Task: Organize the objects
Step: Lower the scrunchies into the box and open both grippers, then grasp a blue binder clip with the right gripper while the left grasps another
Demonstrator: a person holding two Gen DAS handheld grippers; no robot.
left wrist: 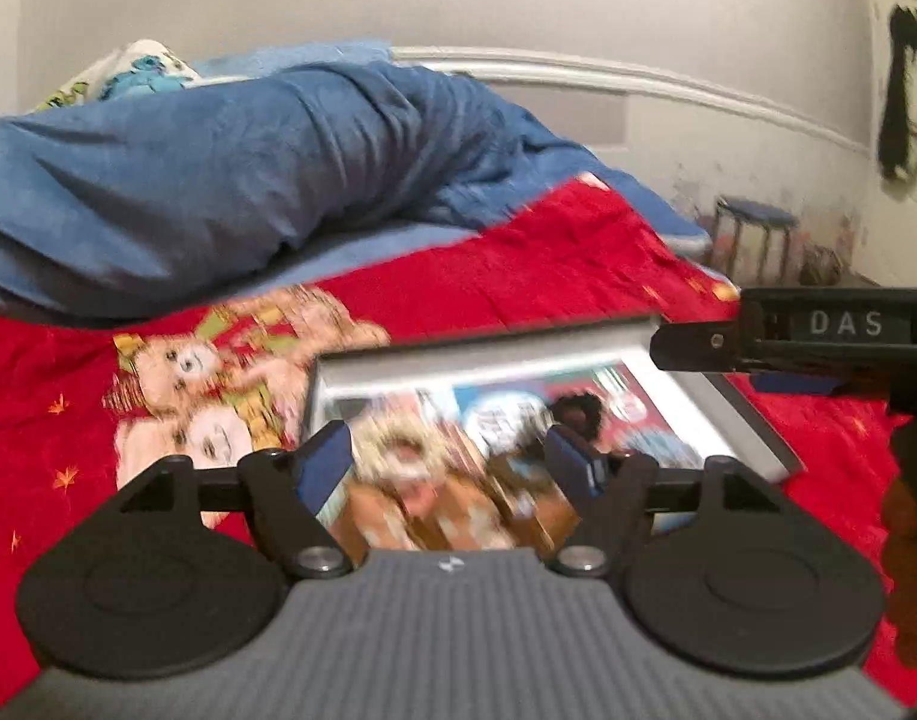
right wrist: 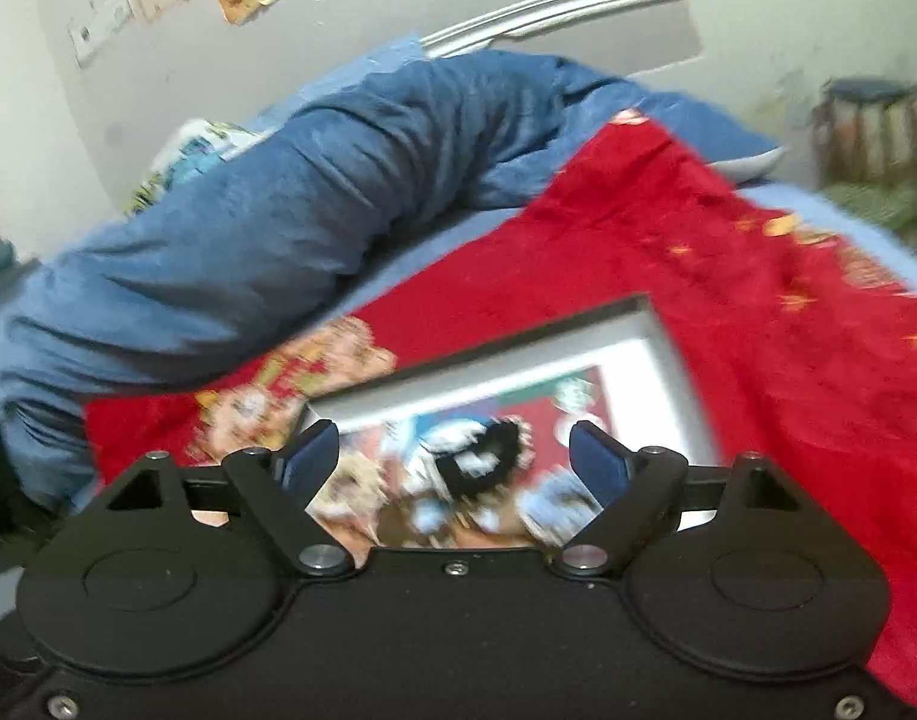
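Two grippers, left and right, are hovering released, jaws spread, over a flat rectangular grey-framed picture lying on a plush red blanket.

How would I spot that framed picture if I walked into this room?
Look at the bed, where a rumpled blue duvet lies beside a red blanket printed with teddy bears. The picture frame lies flat on the red blanket. It is the only hard, silver-edged rectangle there, holding a colourful, blurred image.
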